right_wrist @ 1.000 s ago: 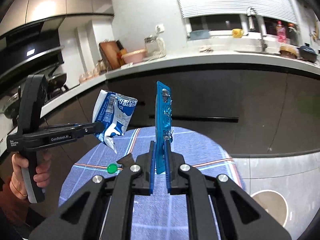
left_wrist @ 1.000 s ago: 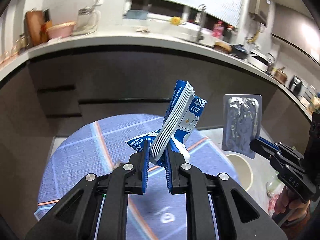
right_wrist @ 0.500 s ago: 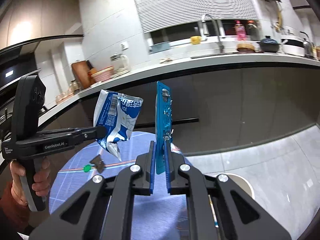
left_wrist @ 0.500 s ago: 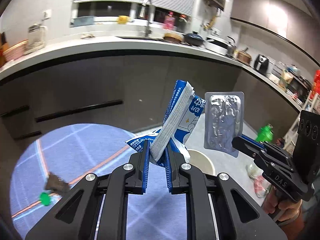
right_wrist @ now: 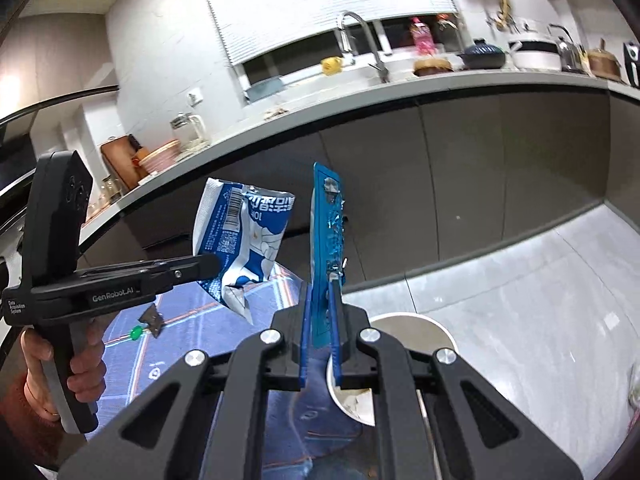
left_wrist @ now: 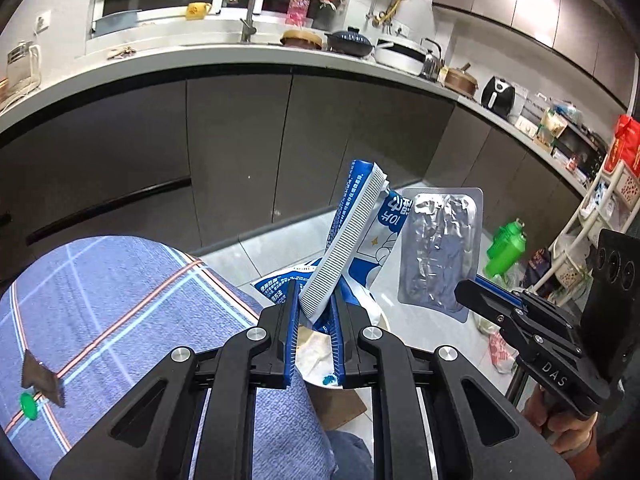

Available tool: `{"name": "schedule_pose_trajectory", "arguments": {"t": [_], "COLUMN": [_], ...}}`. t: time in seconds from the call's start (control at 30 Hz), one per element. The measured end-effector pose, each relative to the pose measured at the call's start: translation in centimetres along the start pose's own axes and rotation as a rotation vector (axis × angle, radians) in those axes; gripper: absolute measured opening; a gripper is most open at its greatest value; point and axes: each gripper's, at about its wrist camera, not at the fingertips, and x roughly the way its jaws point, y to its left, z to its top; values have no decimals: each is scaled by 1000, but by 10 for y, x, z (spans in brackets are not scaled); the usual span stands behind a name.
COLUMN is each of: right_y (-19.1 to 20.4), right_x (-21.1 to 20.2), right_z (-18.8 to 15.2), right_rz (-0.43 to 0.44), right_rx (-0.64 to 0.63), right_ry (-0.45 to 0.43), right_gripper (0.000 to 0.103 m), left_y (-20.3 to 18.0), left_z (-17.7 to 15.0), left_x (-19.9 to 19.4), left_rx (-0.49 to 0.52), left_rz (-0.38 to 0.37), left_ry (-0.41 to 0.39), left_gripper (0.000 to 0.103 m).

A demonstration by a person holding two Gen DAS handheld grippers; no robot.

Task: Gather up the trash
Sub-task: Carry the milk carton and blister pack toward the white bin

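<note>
My left hand-held gripper (left_wrist: 316,316) is closed on a crumpled blue-and-white wrapper (left_wrist: 352,240), which stands up from between the blue pads in the lower centre of the left wrist view and leans toward the upper right. In the right wrist view the same wrapper (right_wrist: 244,240) hangs at centre left, pinched at the tip of that black tool, with its barcode facing the camera.

My right hand-held gripper (right_wrist: 320,320) is clamped on a blister pack (right_wrist: 328,252), held edge-on and upright in the middle of the right wrist view. In the left wrist view its foil side (left_wrist: 440,248) faces the camera at centre right, just beside the wrapper, gripped at its lower edge.

Below both pieces of trash sits a white bin (right_wrist: 416,324) on the pale tiled floor (right_wrist: 520,280); in the right wrist view its rim shows just behind the fingers at lower centre. In the left wrist view the bin (left_wrist: 320,356) is mostly hidden by the fingers, with paper scraps visible inside.

A table under a blue plaid cloth (left_wrist: 120,300) fills the lower left of the left wrist view, with a dark scrap (left_wrist: 42,378) and a green cap (left_wrist: 29,404) touching near its left edge. A green bottle (left_wrist: 506,246) stands on the floor at right. Dark cabinets (left_wrist: 240,148) and a pale countertop (left_wrist: 200,60) curve across the upper half.
</note>
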Motion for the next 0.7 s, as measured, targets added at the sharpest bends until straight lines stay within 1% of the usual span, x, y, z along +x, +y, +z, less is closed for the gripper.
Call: {"name": "schedule_pose_trajectory", "arguments": {"t": [0.13, 0.4, 0.57, 0.7], "right_y": [-18, -37, -49, -58], "right_x": [7, 32, 52, 67], "right_z": [-12, -33, -49, -56], "right_rz": [-21, -50, -64, -71], "right_rx": [33, 64, 91, 106], "right_ry": [29, 108, 158, 192], "right_gripper": [10, 10, 10, 10], "left_y": [-3, -6, -6, -7], "left_z": [-3, -15, -26, -30], "left_x": [24, 76, 101, 115], "left_rx": [1, -8, -11, 0], "left_rz": [9, 28, 32, 44], "left_ry": [32, 109, 151, 167], "left_gripper": [13, 13, 13, 13]}}
